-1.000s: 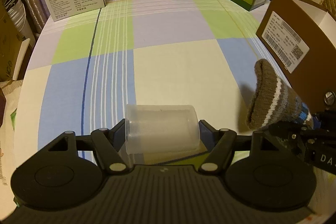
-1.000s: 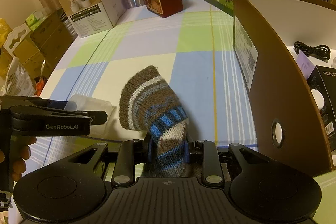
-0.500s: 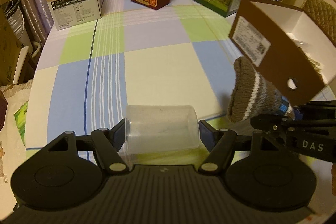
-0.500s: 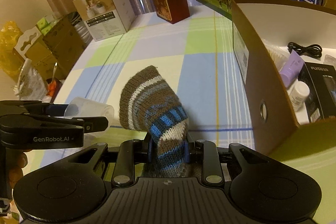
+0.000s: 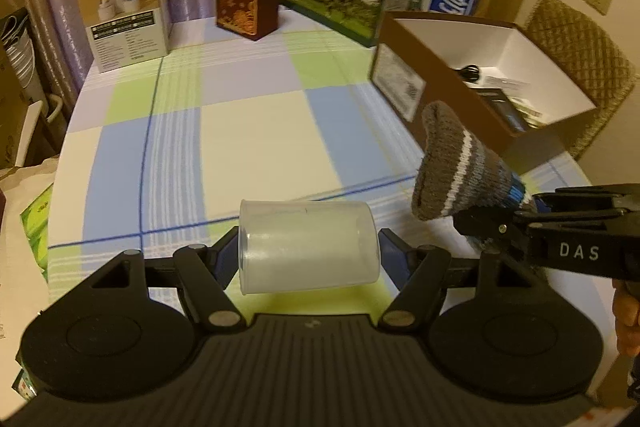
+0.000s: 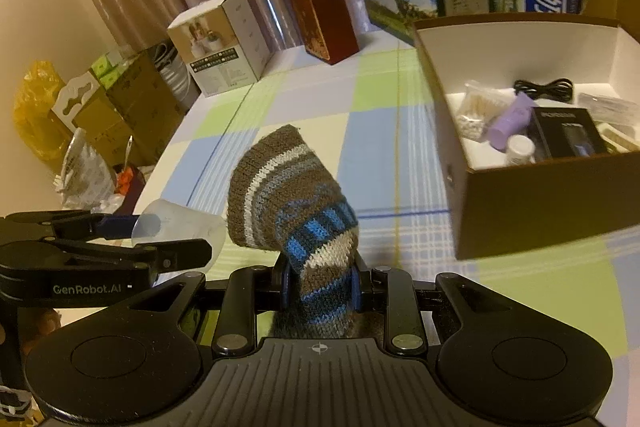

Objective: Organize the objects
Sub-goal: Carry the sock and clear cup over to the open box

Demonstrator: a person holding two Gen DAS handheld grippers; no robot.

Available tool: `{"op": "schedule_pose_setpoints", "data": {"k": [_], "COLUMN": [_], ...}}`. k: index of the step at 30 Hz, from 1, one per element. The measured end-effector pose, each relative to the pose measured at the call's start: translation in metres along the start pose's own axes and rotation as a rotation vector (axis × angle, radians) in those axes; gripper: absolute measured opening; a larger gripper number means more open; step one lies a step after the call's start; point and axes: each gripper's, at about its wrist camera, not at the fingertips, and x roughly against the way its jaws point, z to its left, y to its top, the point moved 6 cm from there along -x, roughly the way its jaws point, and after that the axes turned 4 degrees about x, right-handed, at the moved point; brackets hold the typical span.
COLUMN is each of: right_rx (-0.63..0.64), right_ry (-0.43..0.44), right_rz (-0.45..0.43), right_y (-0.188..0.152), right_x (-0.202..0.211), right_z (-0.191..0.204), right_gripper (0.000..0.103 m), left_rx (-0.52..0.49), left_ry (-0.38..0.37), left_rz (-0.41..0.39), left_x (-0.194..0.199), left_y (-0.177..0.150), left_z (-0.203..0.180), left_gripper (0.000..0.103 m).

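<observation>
Clear plastic cup (image 5: pixel 308 247) is clamped sideways in the left gripper (image 5: pixel 308 255), above the table's near edge; striped knit sock (image 6: pixel 292 203) is pinched in the right gripper (image 6: pixel 320 287) just beside it. Over the last second both tools have risen off the tablecloth (image 5: pixel 256 131), so the brown storage box (image 6: pixel 532 203) at the table's right edge now shows its inside. Likely both loads go there next. Box holds cotton swabs (image 6: pixel 476 115), purple tube (image 6: pixel 512 123), white bottle (image 6: pixel 520 147), black carton (image 6: pixel 568 135), black cable (image 6: pixel 544 87).
</observation>
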Motion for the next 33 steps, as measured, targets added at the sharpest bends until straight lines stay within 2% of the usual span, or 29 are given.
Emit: {"op": "schedule_pose_setpoints", "data": {"k": [9, 21, 33], "right_rx": [-0.055, -0.128, -0.131], "right_ry": [-0.039, -0.106, -0.135], "right_rz": [-0.009, -0.04, -0.077], "right_y": [-0.025, -0.046, -0.035], "right_x": [0.047, 0.105, 0.136], "right_z": [-0.034, -0.095, -0.141], "right_gripper": [0.024, 0.024, 0.024], "left_rx": [-0.025, -0.095, -0.13], "left_ry": [-0.048, -0.119, -0.143], "left_rz": [0.0, -0.014, -0.051], "left_x": [0.019, 0.021, 0.015], "left_y": [-0.015, -0.012, 0.008], "left_z": [-0.045, -0.119, -0.173], "left_gripper": [0.068, 0.068, 0.068]}}
